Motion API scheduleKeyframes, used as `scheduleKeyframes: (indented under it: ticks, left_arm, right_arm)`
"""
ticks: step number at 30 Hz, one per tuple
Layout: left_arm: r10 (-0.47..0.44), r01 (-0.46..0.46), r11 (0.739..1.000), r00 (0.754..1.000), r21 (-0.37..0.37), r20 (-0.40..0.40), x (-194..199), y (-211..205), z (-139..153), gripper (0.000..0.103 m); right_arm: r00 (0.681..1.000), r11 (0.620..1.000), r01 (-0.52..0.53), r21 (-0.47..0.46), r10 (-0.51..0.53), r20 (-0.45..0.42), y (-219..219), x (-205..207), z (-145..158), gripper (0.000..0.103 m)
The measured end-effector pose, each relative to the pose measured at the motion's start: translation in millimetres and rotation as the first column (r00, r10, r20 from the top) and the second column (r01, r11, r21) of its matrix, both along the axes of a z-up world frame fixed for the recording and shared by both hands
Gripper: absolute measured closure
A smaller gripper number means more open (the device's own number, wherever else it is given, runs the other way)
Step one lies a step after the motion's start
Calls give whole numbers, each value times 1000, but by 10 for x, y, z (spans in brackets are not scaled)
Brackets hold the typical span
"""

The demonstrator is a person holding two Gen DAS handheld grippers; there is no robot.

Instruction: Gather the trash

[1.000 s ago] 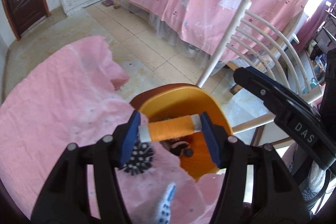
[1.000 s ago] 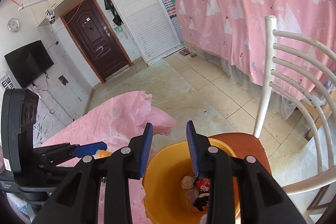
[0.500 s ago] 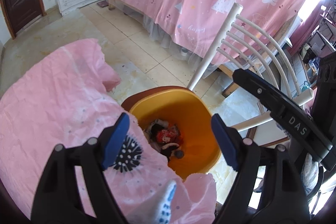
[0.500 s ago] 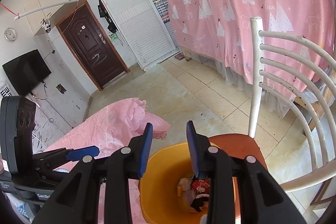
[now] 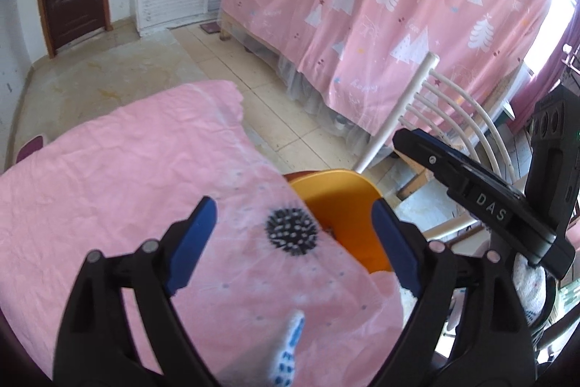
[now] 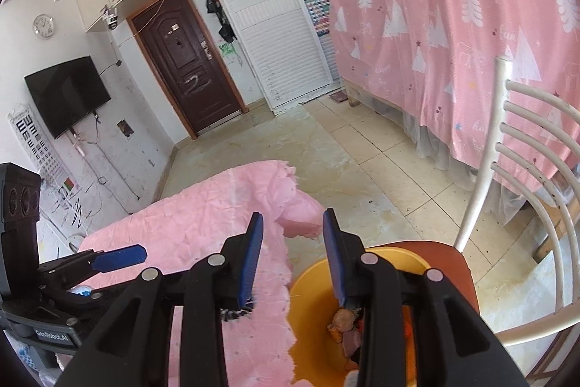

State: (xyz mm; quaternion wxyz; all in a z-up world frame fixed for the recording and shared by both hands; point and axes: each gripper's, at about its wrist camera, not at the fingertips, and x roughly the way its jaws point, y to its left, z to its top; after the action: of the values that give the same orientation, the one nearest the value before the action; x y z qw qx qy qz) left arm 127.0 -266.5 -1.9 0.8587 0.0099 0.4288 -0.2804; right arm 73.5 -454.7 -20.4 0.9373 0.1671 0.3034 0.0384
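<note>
An orange bin [image 5: 340,202] stands on a chair seat beside a table under a pink cloth [image 5: 127,169]. In the right wrist view the orange bin [image 6: 315,296] holds several bits of trash [image 6: 344,325]. My left gripper [image 5: 295,238] hangs over the cloth's edge with its jaws wide and still opening, nothing gripped. A black spiky ball [image 5: 291,231] lies on the cloth below the gap. My right gripper [image 6: 291,256] hovers above the bin's near rim, its jaws narrowly apart and opening, with nothing between them.
The white slatted chair back [image 6: 525,151] rises right of the bin above the brown seat [image 6: 446,260]. A pink curtain [image 5: 380,6] hangs over a bed behind. A white, blue-dotted object [image 5: 290,347] lies on the cloth near the left gripper. Tiled floor [image 6: 344,162] lies beyond.
My left gripper let go of an orange roll over the bin, spread its jaws and drew back over the pink cloth. The right gripper's jaws parted a little.
</note>
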Motion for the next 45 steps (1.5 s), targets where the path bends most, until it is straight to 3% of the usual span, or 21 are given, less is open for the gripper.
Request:
scheduleKeyframes:
  ticks: [10,18,27,36,45]
  left_arm:
    - [168,-170,985,981,7,94,-152,800,65,14]
    - [327,-334,942,929,12,174,-277,1443,97,12]
    - [467,-480,877,857,10,218,-418,1969,79,11]
    - [557,-575,818,795,3,240,-545,2410,60,11]
    - [596,-616,788,764,8,247,-632,2625,53,11]
  right_arm:
    - [992,992,-122,-41,123,24,711,150,155,42]
    - [973,970,-222,-102,227,45,1346,185,250,25]
    - [945,936,-312,-163,324,52,1954,204,299,21]
    - [919,908,-380,-179,392,40,2274,166,245,20]
    - [902,891,-420,-172,431,25,2521,173,168,20]
